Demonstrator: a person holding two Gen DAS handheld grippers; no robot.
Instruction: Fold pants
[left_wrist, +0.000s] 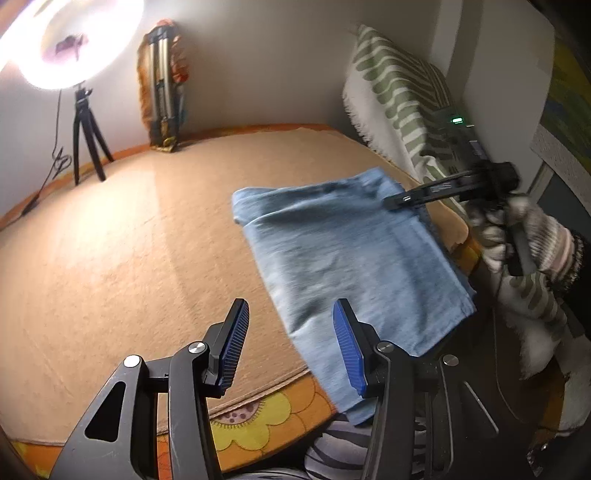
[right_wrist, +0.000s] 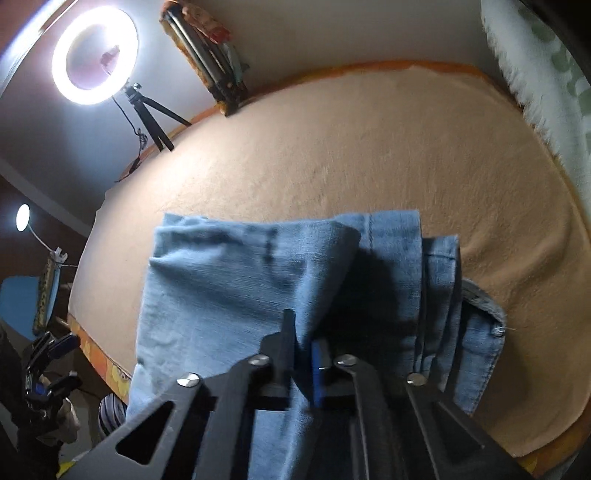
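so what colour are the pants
Light blue denim pants, clearest in the right wrist view.

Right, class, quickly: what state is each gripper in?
Left gripper: open, holding nothing.
Right gripper: shut on the pants.

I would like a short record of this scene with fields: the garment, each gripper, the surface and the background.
garment: blue pants, partly folded, on the bed
left gripper: open, holding nothing
right gripper: shut on a fold of the pants
surface: peach blanket
background: lit ring light on a tripod
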